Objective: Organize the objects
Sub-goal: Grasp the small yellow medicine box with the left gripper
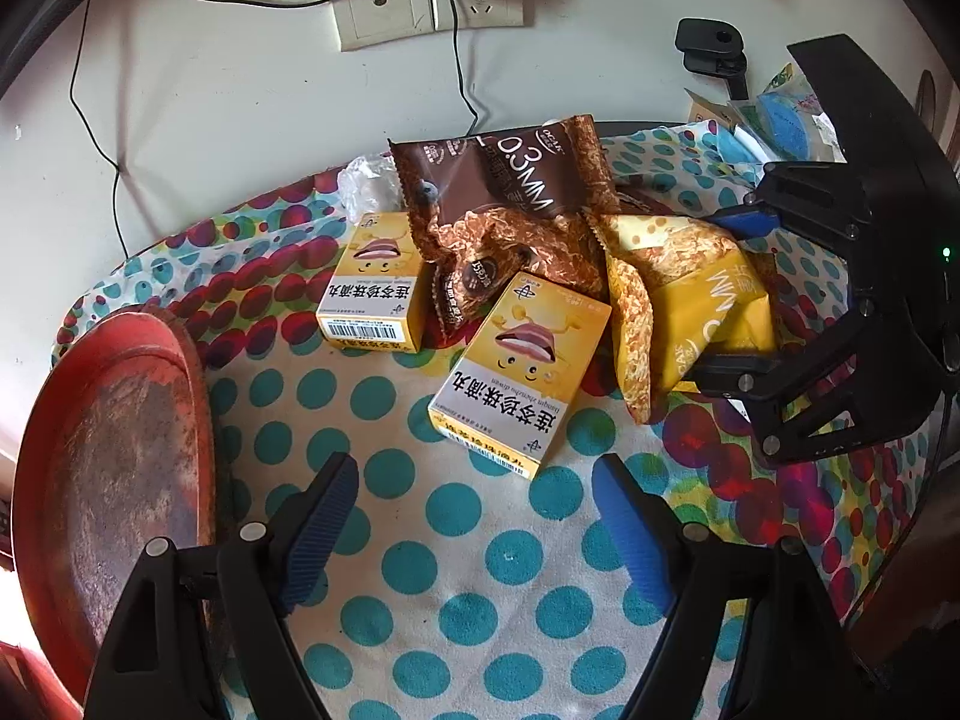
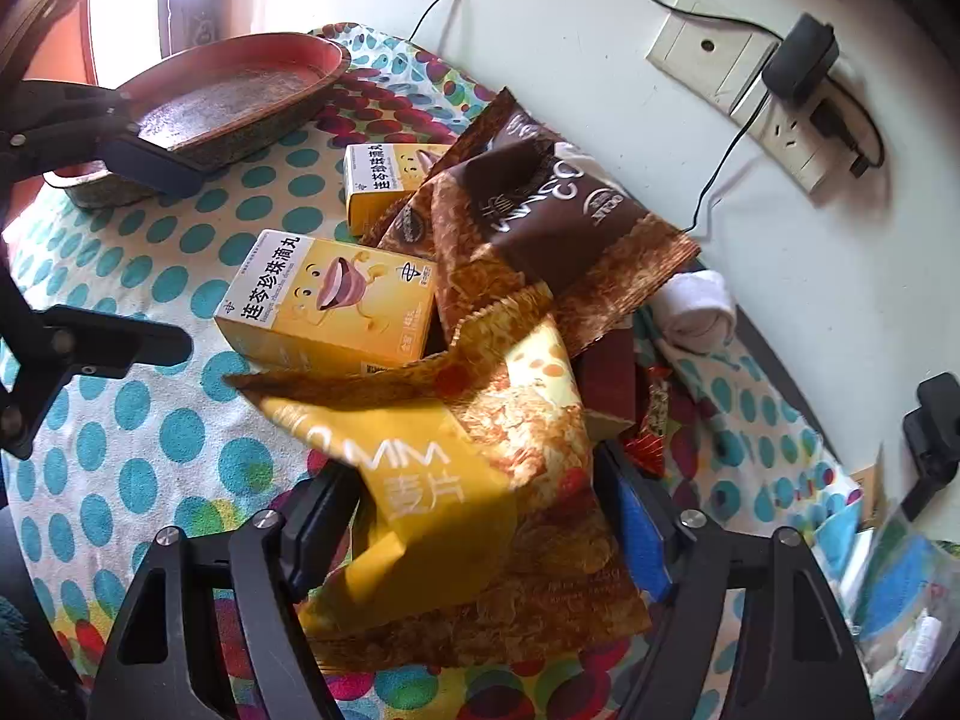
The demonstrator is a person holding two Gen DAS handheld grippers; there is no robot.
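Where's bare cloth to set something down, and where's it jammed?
Free: dotted cloth between the red tray, the near yellow box and the open left gripper. Crowded: far side by the wall, where the second box, brown bag and yellow bag overlap, right gripper around the latter.

Desk cloth (image 1: 480, 552) is looking like soft matt fabric, slightly fuzzy. Both boxes (image 1: 521, 373) (image 1: 373, 283) are showing smooth printed cardboard with a faint sheen. Brown bag (image 1: 510, 192) and yellow bag (image 2: 480, 480) are reading as glossy crinkled foil-plastic. Red tray (image 1: 114, 456) is looking worn, its inside rough and scuffed. Hand-held gripper frames are appearing as matt black plastic, with ribbed blue pads (image 1: 630, 534) and shiny metal pins (image 1: 696, 533).
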